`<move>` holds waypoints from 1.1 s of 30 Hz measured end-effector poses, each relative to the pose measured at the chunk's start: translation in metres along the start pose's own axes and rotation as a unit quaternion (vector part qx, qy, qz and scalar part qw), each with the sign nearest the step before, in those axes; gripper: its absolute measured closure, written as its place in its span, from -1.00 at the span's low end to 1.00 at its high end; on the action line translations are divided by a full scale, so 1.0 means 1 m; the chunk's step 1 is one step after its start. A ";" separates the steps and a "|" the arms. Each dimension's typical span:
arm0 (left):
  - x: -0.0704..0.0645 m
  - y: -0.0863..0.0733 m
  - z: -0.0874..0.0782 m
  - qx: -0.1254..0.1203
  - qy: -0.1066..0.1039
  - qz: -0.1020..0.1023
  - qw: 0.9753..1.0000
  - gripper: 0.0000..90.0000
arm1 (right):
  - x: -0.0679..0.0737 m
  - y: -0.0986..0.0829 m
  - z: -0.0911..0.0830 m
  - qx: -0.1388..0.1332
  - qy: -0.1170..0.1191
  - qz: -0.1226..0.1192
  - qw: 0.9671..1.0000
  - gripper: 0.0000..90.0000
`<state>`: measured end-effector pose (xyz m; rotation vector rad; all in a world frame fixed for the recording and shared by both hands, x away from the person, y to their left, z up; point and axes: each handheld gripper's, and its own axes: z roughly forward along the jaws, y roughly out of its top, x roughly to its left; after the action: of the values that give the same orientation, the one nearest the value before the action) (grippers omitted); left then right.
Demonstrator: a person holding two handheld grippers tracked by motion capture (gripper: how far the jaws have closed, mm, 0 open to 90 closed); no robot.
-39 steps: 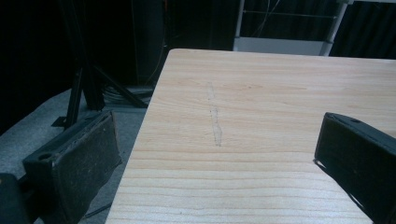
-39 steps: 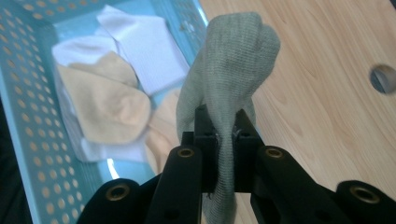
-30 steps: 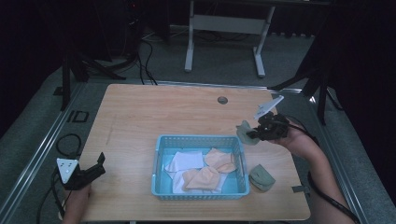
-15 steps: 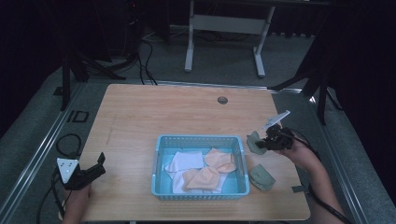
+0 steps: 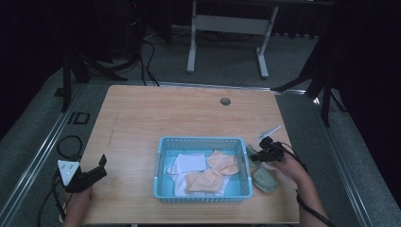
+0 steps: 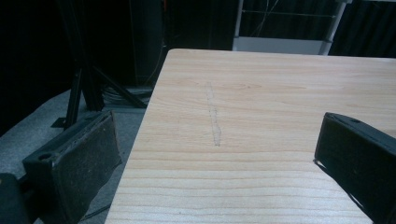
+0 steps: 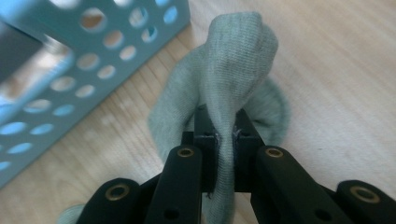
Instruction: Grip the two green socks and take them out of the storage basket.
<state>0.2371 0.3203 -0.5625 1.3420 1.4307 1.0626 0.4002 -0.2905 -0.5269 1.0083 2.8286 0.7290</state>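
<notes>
Right hand-held gripper [image 7: 223, 154] clamped tight on a soft grey-green knitted sock [image 7: 229, 84], fabric pinched between the jaws and bunched up just beyond them. Hanging low over the wooden counter [image 5: 156, 118], just off the right wall of the light-blue perforated plastic basket [image 5: 202, 196]. A second grey-green sock [image 5: 265, 181] lying flat on the counter right beside that wall too, directly under the right hand, on the person's side of the gripper. Left hand-held gripper [image 5: 92, 174] well off the basket's left, jaws apart, nothing between them. Right hand plainly the nearer one; likely a short drop onto the lying sock.
</notes>
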 end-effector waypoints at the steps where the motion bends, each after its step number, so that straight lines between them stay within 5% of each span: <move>1: 0.000 0.000 0.000 0.000 0.000 0.000 1.000 -0.99 | 0.000 0.000 0.000 -0.002 -0.002 0.000 1.000 0.86; 12: 0.000 0.000 0.000 0.000 0.000 0.000 1.000 -0.99 | -0.002 0.003 -0.022 -0.013 -0.032 0.002 0.999 0.13; 16: 0.000 0.000 0.000 0.000 0.001 0.000 1.000 -0.99 | -0.002 -0.003 -0.041 -0.047 -0.068 0.015 0.996 -0.19; 23: 0.000 0.000 0.000 0.000 0.001 0.000 1.000 -0.99 | -0.008 -0.026 -0.054 -0.084 -0.083 0.058 0.991 -0.61; 33: 0.000 0.000 0.000 0.001 0.002 0.001 1.000 -0.99 | -0.023 -0.078 -0.057 -0.162 -0.082 0.140 0.973 -0.70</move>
<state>0.2375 0.3199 -0.5625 1.3429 1.4334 1.0648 0.3613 -0.3806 -0.5138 1.3458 2.3527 1.0369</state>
